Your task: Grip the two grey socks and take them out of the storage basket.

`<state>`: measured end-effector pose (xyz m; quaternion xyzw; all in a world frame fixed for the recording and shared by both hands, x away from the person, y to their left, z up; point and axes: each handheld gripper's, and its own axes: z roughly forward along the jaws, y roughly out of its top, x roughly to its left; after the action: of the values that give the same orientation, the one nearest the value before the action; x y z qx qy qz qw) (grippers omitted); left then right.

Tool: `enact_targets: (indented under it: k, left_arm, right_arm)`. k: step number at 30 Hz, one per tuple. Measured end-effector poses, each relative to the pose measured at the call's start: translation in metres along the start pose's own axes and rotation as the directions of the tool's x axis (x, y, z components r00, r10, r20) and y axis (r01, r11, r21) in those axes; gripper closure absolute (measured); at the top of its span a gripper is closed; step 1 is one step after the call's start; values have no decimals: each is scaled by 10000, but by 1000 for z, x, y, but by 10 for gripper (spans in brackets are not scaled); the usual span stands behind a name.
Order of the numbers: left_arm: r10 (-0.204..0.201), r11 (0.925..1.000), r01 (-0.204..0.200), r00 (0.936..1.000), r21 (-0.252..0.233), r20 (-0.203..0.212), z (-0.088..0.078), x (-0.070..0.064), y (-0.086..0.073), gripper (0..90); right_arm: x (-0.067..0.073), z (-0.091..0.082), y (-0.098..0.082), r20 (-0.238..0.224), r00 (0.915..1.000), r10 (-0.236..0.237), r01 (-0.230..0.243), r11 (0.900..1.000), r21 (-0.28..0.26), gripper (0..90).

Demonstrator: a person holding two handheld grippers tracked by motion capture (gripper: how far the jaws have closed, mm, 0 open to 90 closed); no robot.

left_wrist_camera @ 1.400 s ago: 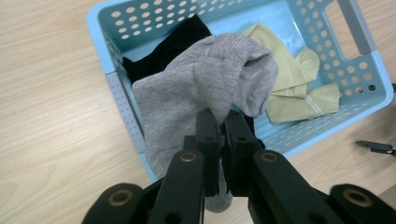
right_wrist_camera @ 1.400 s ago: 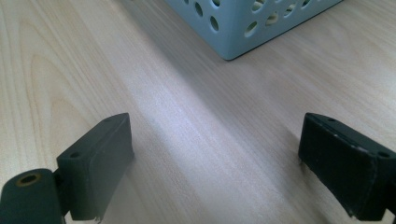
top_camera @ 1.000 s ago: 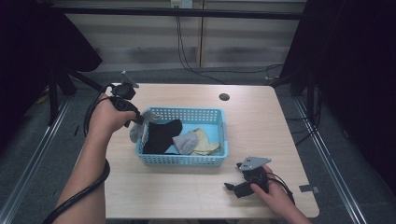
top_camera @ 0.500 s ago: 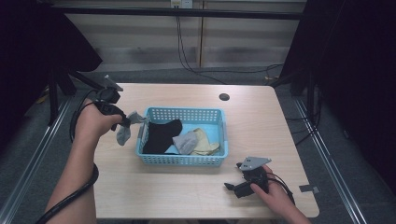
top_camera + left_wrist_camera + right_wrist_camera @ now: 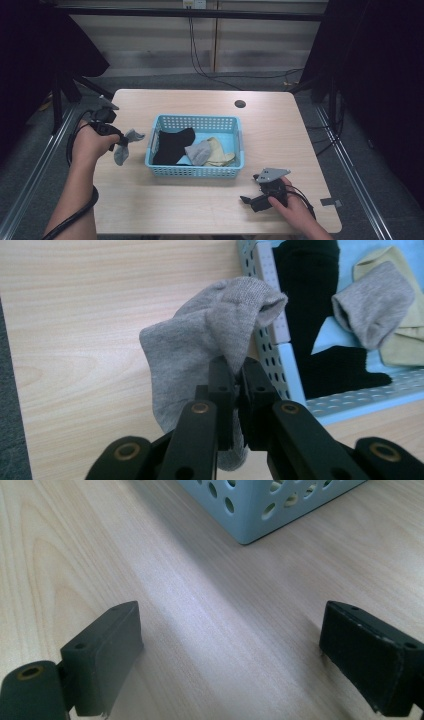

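The left gripper (image 5: 120, 141) is held above the left part of the table (image 5: 280, 130), just beside the left wall of the blue basket (image 5: 196, 171), and its jaws are clenched on a grey sock (image 5: 125, 147). In the left gripper view this grey sock (image 5: 210, 335) is pinched near its middle between the two black jaws, so that one part bunches up above them and the other part hangs down below; the sock is in the air and is outside the basket, close to its perforated wall (image 5: 267, 335). Inside the basket there is a black sock (image 5: 172, 145) on the left side, a second grey sock (image 5: 199, 151) in the middle, and a pale yellow sock (image 5: 220, 152) partly under that grey one; the same three things are seen in the left gripper view at the right, the black sock (image 5: 320, 330), the grey one (image 5: 372, 305) and the yellow one (image 5: 400, 345). The right gripper (image 5: 248, 200) rests low at the near right part of the table, in front of the basket and apart from it. In the right gripper view its jaws stand wide apart with only bare wood between them, and a corner of the basket (image 5: 270, 505) is a little ahead.
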<state>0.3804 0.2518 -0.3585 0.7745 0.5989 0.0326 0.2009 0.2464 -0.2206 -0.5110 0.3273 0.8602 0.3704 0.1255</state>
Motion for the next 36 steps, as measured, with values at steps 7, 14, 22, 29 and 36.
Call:
enact_targets:
  k: [7, 14, 22, 29, 36]
  left_arm:
    - [-399, 9991, 398, 9992, 159, 23, 19, 7, -10, 847]
    - [-333, 9991, 335, 9994, 257, -71, 29, 10, -16, 822]
    - [-231, 9997, 232, 9997, 115, -44, 28, 5, -17, 667]
    - [100, 9999, -98, 9999, -132, 125, 18, -5, -10, 601]
    - [496, 9980, -486, 9985, -398, 245, 13, -24, 0, 472]
  right_arm:
    - [0, 0, 0, 3, 10000, -12, 12, 10000, -8, 96]
    - [0, 0, 0, 3, 10000, -8, 8, 10000, -9, 96]
    - [0, 0, 0, 6, 10000, -21, 21, 10000, -13, 96]
    - [0, 0, 0, 12, 10000, -11, 11, 10000, 1, 96]
    - [0, 0, 0, 8, 10000, 7, -7, 10000, 6, 96]
